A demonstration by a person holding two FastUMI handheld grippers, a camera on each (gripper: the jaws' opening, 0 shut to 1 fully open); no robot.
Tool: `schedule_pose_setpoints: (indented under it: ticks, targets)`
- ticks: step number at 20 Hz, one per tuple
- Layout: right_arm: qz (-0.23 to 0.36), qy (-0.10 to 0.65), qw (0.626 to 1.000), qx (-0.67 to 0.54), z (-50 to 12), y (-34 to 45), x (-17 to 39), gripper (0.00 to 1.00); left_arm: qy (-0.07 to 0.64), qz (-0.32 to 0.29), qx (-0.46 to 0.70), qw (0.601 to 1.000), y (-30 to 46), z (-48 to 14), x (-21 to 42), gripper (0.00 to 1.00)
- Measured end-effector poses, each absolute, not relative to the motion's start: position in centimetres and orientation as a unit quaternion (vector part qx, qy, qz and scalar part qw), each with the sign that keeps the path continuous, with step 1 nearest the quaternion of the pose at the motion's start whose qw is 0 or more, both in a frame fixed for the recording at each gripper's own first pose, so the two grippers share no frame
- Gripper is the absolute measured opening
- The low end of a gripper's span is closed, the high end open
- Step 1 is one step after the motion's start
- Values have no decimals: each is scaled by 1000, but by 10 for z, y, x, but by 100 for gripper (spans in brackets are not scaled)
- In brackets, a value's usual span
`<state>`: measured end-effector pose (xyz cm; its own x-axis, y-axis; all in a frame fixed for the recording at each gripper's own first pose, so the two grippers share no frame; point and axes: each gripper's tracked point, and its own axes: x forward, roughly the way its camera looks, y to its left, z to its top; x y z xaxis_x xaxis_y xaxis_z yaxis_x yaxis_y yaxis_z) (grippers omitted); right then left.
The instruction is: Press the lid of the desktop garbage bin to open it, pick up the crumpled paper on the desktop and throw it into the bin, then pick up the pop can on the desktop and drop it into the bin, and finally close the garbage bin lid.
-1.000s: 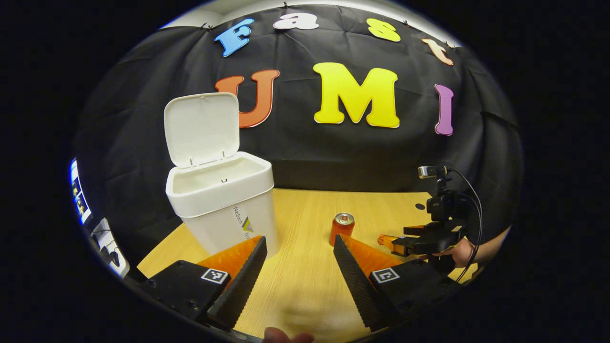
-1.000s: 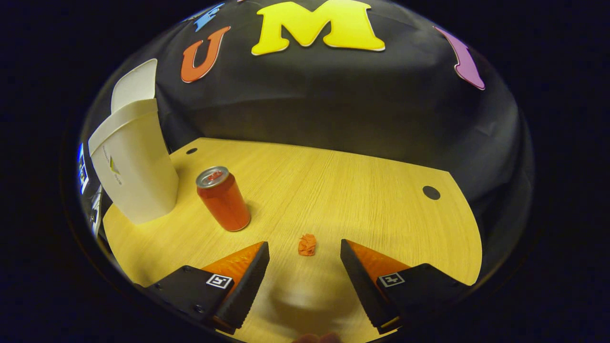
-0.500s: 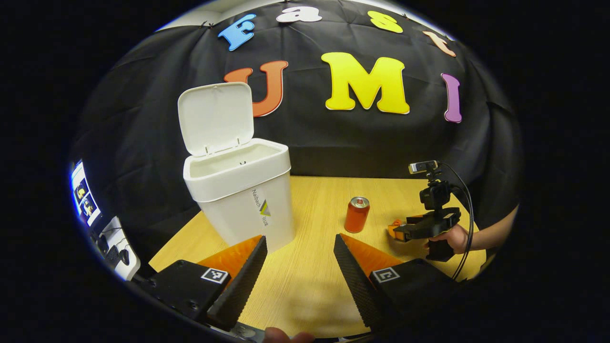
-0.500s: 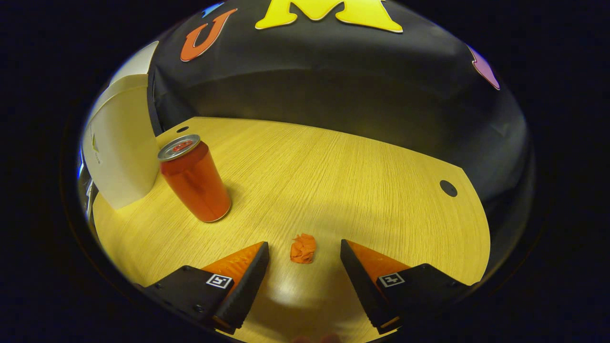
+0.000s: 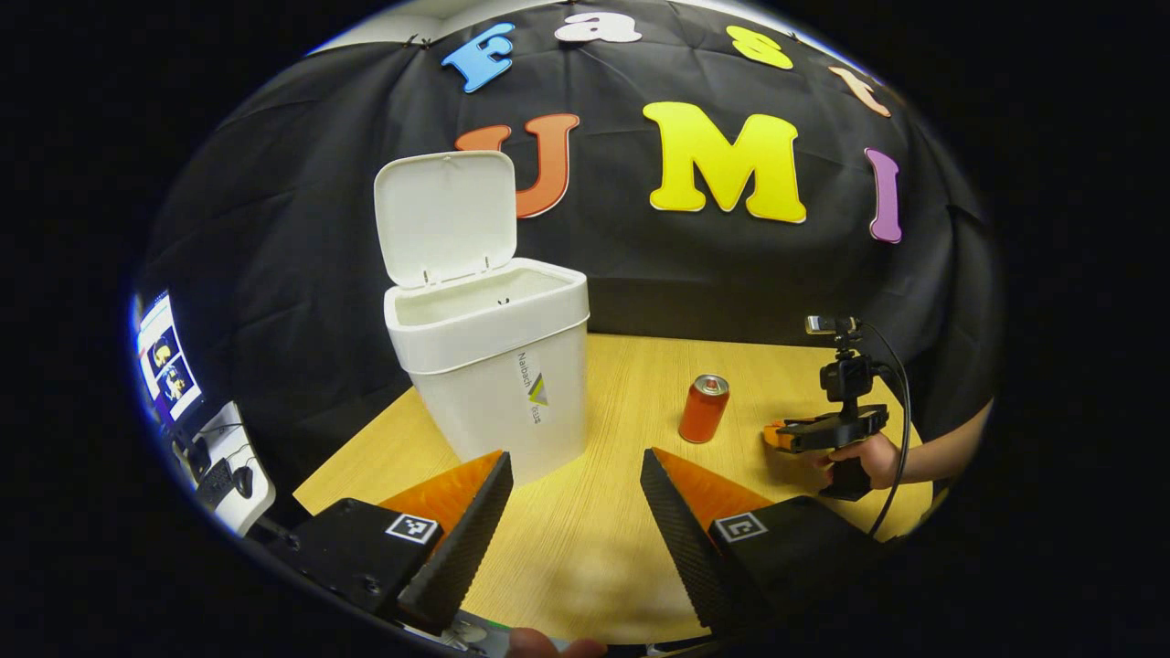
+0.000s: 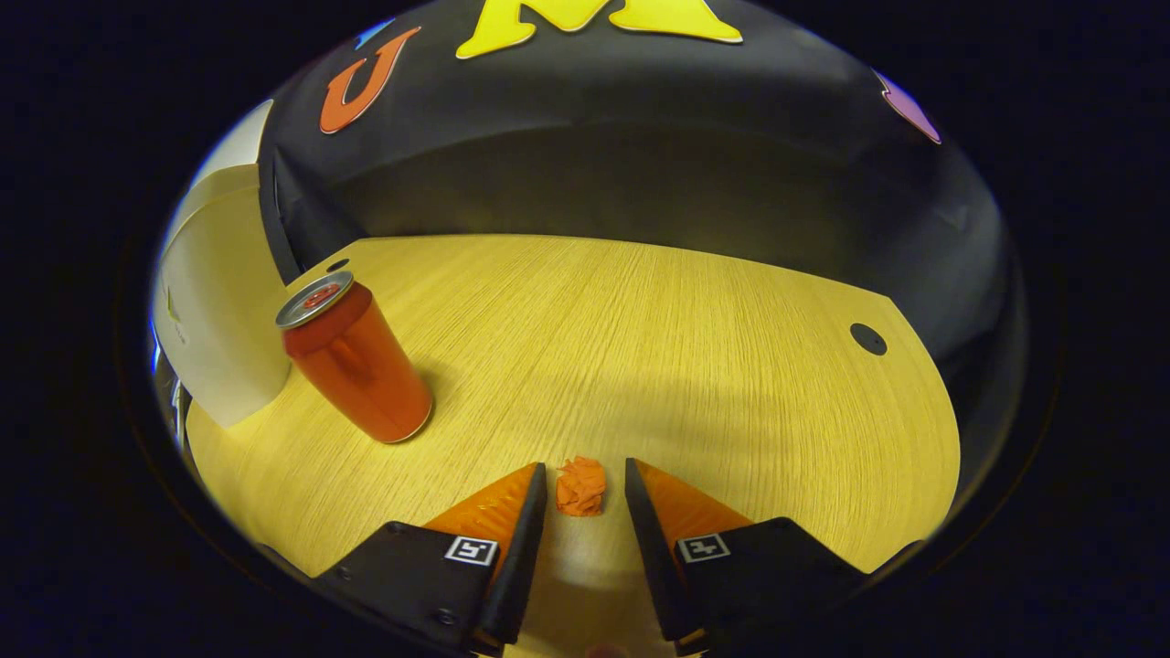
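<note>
Wooden desktop [image 6: 640, 329]; right gripper [image 6: 585, 484] fingers flank crumpled paper [image 6: 581, 485]

Both views are sharp at the centre and bend strongly toward the rim, where the desk [image 6: 695, 347] edge curves and the wall falls dim. Light comes from above, laying a bright sheen on the wood just ahead of the jaws and a soft shadow right of the can [image 6: 352, 361]. The bin [image 5: 489, 366] looks evenly lit, without glare.
</note>
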<state>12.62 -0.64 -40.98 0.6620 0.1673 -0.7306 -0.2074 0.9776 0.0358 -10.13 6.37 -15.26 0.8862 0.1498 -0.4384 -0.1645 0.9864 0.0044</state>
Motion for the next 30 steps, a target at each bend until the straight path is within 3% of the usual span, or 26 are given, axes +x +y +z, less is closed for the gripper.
schedule_pose_setpoints:
  ticks: [2, 5, 7, 11, 21, 30]
  targets:
    - [102, 399, 911, -27, -410, -7, 126, 42, 219, 82, -13, 972, 66, -151, -103, 93]
    - [109, 401, 908, -43, -412, -2, 126, 38, 222, 81, -18, 971, 68, -154, -108, 94]
    - [109, 400, 909, -50, -409, -2, 126, 23, 223, 85, -15, 971, 74, -155, -111, 93]
    - [113, 414, 903, -29, -402, 5, 114, 22, 220, 91, -13, 971, 84, -153, -116, 93]
    - [137, 344, 929, 1, -291, 35, 84, 22, 195, 74, -25, 978, 86, -149, -105, 94]
    - [227, 246, 942, -27, -152, 125, 83, 22, 176, 106, -52, 977, 122, -152, -105, 94]
